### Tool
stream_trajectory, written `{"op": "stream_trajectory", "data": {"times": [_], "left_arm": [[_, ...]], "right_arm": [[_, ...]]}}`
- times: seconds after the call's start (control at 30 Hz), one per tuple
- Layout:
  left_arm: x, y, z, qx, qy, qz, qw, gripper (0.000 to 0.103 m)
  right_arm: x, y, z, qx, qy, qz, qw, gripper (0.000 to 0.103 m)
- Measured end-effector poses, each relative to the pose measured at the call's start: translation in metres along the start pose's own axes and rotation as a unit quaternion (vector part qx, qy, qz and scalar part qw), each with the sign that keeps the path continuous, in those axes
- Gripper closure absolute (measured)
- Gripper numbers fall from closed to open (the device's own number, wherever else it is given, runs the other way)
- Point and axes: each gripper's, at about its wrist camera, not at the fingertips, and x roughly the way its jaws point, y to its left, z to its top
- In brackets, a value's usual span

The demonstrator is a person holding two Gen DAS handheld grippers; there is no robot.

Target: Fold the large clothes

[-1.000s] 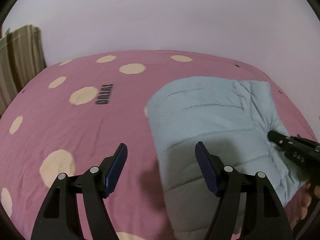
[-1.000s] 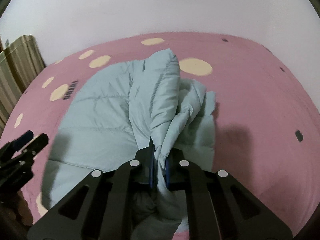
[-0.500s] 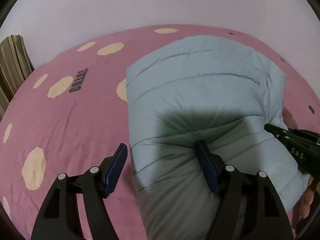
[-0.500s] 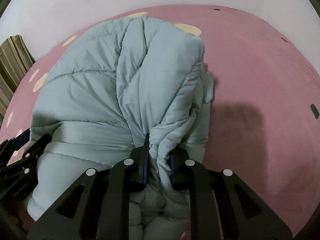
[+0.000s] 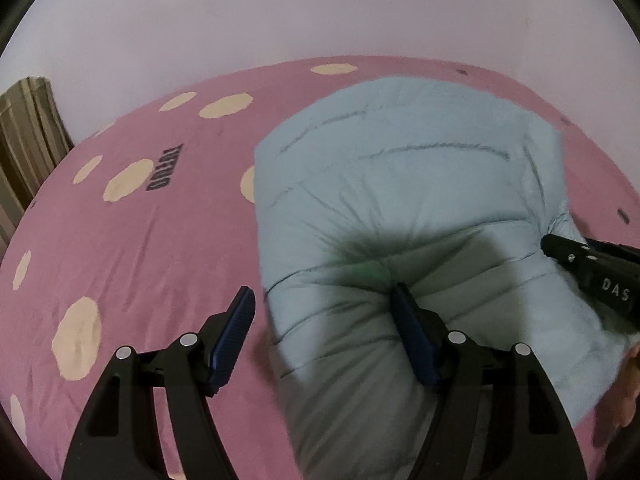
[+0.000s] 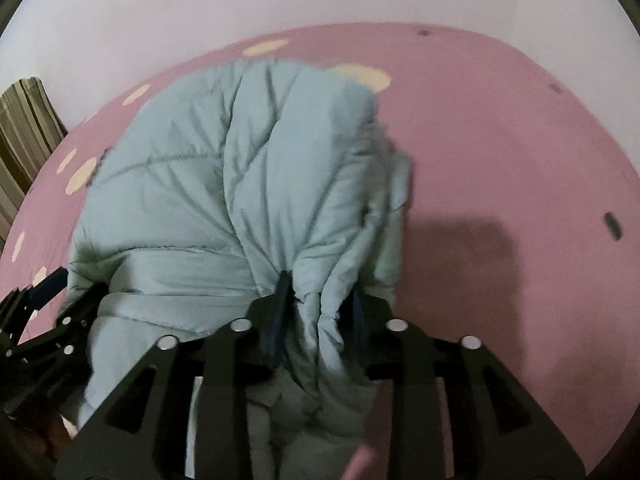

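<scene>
A pale blue quilted puffer jacket [image 5: 400, 184] lies bunched on the pink bed; it also fills the right wrist view [image 6: 240, 184]. My left gripper [image 5: 324, 336] is open, its jaws straddling the jacket's left edge, the right finger [image 5: 412, 344] pressed into the padding. My right gripper [image 6: 318, 312] is closed on a gathered fold of the jacket, with fabric filling the gap between its jaws. It shows in the left wrist view [image 5: 592, 280] at the jacket's right side. The left gripper shows at the lower left of the right wrist view [image 6: 44, 320].
The bed has a pink sheet [image 5: 140, 248] with cream dots and a dark printed word [image 5: 164, 168]. A plain pale wall [image 5: 320, 8] stands behind. A striped curtain [image 5: 24, 136] hangs at the far left.
The jacket has been pulled toward me and bunched up higher. My left gripper moved right onto the jacket's edge. The right gripper's jaws stand wider around the fold than before.
</scene>
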Motion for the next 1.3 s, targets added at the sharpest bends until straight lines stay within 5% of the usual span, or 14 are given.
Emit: {"op": "stream_trajectory", "data": {"times": [0.23, 0.6, 0.93, 1.3], "left_arm": [[-0.04, 0.01, 0.002, -0.025, -0.04, -0.007, 0.9989, 0.034], [0.005, -0.002, -0.017, -0.006, 0.014, -0.014, 0.9998, 0.033], [0.024, 0.002, -0.025, -0.013, 0.016, -0.018, 0.9996, 0.033], [-0.011, 0.01, -0.011, -0.024, 0.0, -0.022, 0.9995, 0.034]], "right_arm": [[-0.064, 0.016, -0.004, -0.027, -0.043, 0.025, 0.998, 0.073], [-0.011, 0.023, -0.046, -0.057, 0.027, 0.018, 0.998, 0.069], [0.001, 0.019, -0.055, -0.051, 0.018, 0.014, 0.998, 0.068], [-0.036, 0.025, -0.05, -0.053, -0.015, 0.013, 0.998, 0.067]]}}
